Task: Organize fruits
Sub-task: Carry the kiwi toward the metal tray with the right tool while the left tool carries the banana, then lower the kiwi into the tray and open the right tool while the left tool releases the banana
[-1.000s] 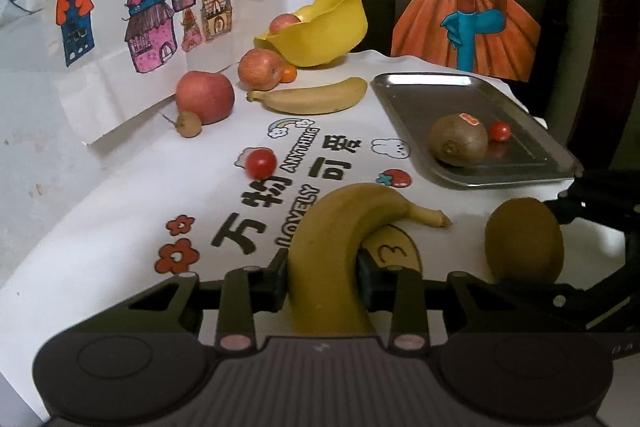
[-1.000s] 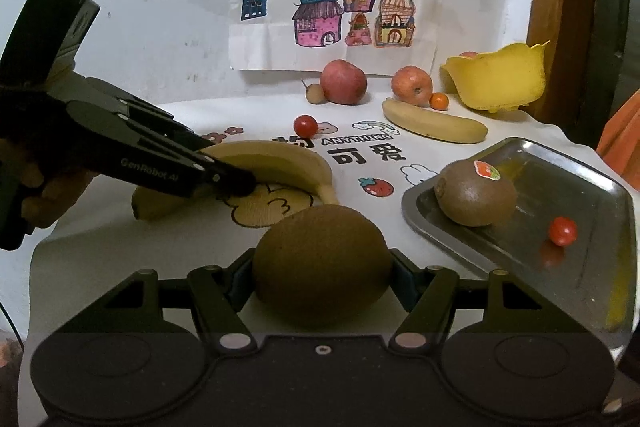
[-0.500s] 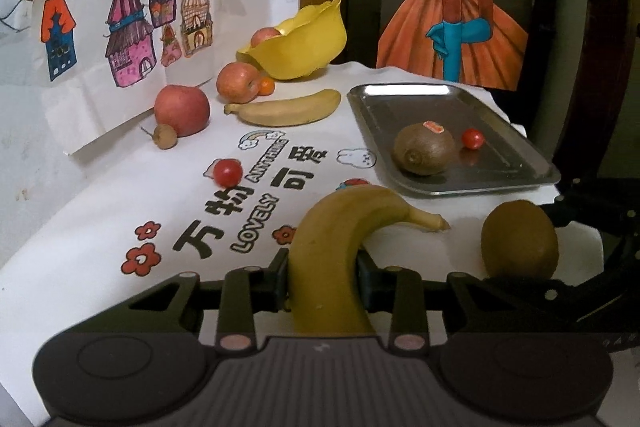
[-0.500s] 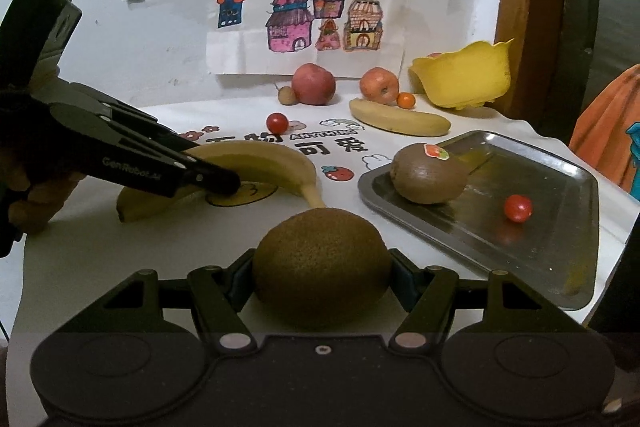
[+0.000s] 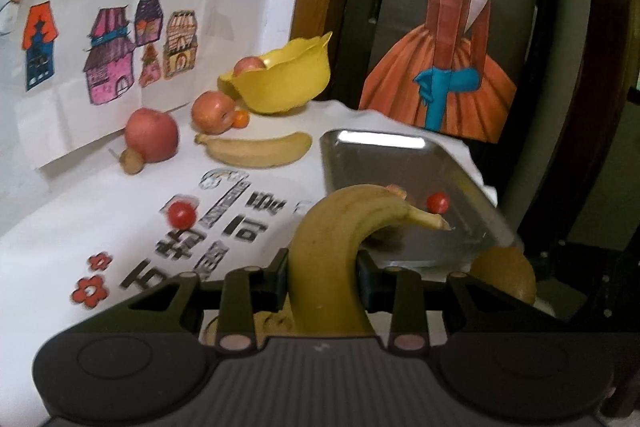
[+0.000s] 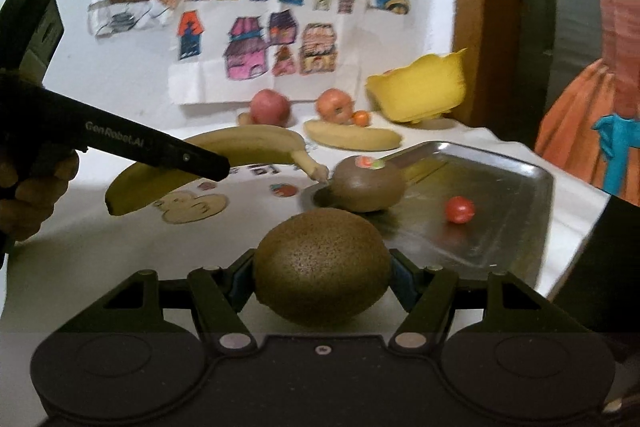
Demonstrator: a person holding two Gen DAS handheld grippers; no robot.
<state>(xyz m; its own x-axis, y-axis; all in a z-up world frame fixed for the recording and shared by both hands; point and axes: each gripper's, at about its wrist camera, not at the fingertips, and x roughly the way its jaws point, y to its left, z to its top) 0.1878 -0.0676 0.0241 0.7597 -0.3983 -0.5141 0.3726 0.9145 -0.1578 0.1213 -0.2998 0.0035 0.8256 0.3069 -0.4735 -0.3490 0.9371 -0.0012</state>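
My left gripper (image 5: pixel 322 277) is shut on a yellow banana (image 5: pixel 332 251) and holds it off the table, its stem pointing at the steel tray (image 5: pixel 384 155). The right wrist view shows that banana (image 6: pixel 240 151) in the air with its tip by the tray's near corner. My right gripper (image 6: pixel 322 279) is shut on a brown kiwi (image 6: pixel 320 267), lifted just short of the tray (image 6: pixel 500 219). In the tray lie a stickered kiwi (image 6: pixel 368 187) and a cherry tomato (image 6: pixel 459 209).
At the back stand a yellow bowl (image 5: pixel 280 83) holding an apple, two apples (image 5: pixel 151 135) (image 5: pixel 212 111), a small orange (image 5: pixel 240 119), a second banana (image 5: pixel 256 151) and a small brown fruit (image 5: pixel 132 161). A cherry tomato (image 5: pixel 182 215) lies on the printed cloth. A hand (image 6: pixel 28 195) holds the left gripper.
Both grippers have risen and moved forward toward the tray, carrying the banana and the kiwi off the table. The banana's tip now reaches the tray's near corner.
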